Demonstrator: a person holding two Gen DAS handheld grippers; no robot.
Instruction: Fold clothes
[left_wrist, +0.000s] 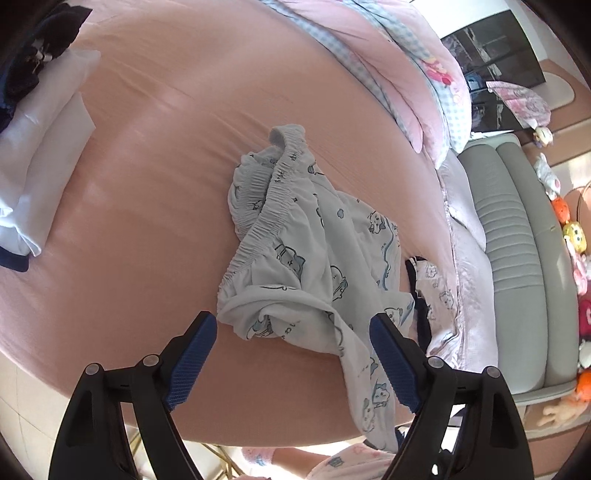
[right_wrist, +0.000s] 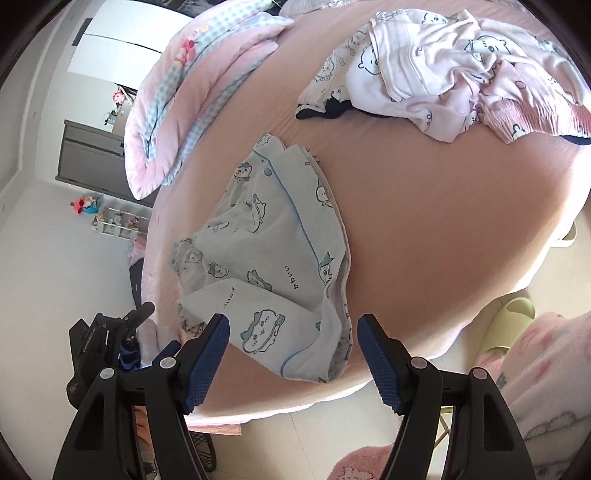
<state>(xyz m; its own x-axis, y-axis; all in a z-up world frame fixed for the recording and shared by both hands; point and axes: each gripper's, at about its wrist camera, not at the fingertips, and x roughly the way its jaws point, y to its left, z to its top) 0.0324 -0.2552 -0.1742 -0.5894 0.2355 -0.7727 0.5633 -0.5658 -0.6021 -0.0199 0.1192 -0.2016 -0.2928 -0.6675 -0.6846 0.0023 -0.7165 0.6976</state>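
Pyjama shorts (left_wrist: 295, 258), pale blue with cartoon print, crumpled near bed edge on pink sheet (left_wrist: 166, 166). Left gripper (left_wrist: 293, 334) and right gripper (right_wrist: 293, 334) hovering over, jaws spread, gripping nothing. Best pinched at elastic waistband (left_wrist: 266, 218), spread flat. Unfolded pile (right_wrist: 443, 74) beyond.

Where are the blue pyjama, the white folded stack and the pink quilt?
blue pyjama (left_wrist: 295, 236), left wrist view, on the cloth below its elastic waistband.
white folded stack (left_wrist: 40, 155), left wrist view, on its top layer.
pink quilt (right_wrist: 207, 96), right wrist view, on its checked border.
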